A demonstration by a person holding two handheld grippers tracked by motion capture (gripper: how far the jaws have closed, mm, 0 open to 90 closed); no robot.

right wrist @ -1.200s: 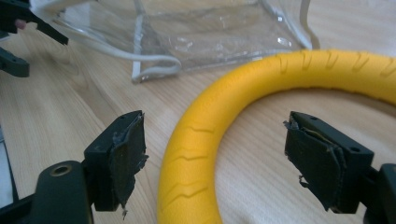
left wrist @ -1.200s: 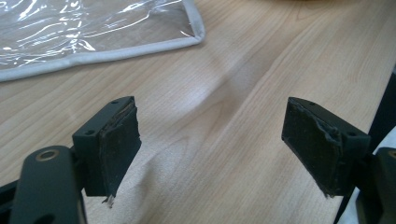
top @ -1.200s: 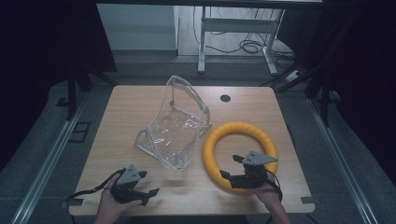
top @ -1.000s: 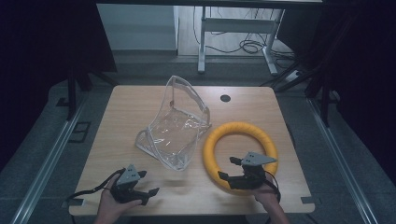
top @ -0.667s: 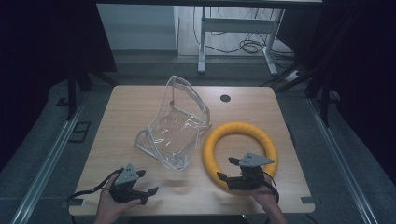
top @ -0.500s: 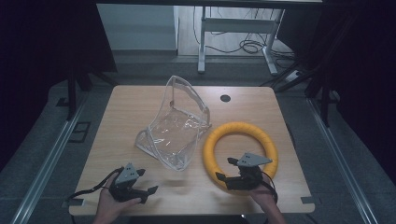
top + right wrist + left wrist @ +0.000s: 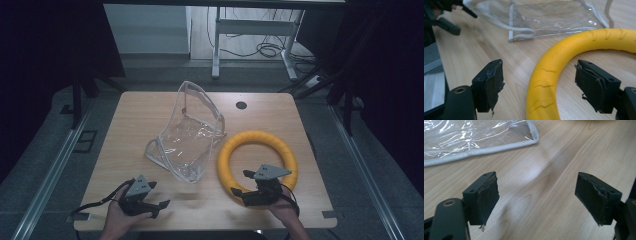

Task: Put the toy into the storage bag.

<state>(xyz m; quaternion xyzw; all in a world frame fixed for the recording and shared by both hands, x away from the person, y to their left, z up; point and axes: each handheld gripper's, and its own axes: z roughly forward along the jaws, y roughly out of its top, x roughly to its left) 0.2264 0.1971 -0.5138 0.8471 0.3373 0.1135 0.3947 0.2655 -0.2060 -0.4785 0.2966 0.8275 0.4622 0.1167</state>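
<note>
Ribbed yellow ring (image 7: 257,162) is seen lying flat on the tabletop (image 7: 125,145), right of the clear bag (image 7: 187,142). Its near rim is straddled by the released right gripper (image 7: 537,86), shifted slightly leftward since before; the left gripper (image 7: 536,200) is held open.

Both claws (image 7: 152,204) (image 7: 240,186) wide open

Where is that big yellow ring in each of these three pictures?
High view: the yellow ring lies flat on the table's right half, just ahead of the right gripper.
Left gripper view: a thin yellow sliver at the top edge is probably the ring.
Right gripper view: the ring arcs from bottom centre to upper right, between the jaws.
Shared landmark: the clear plastic bag beside it.
</note>
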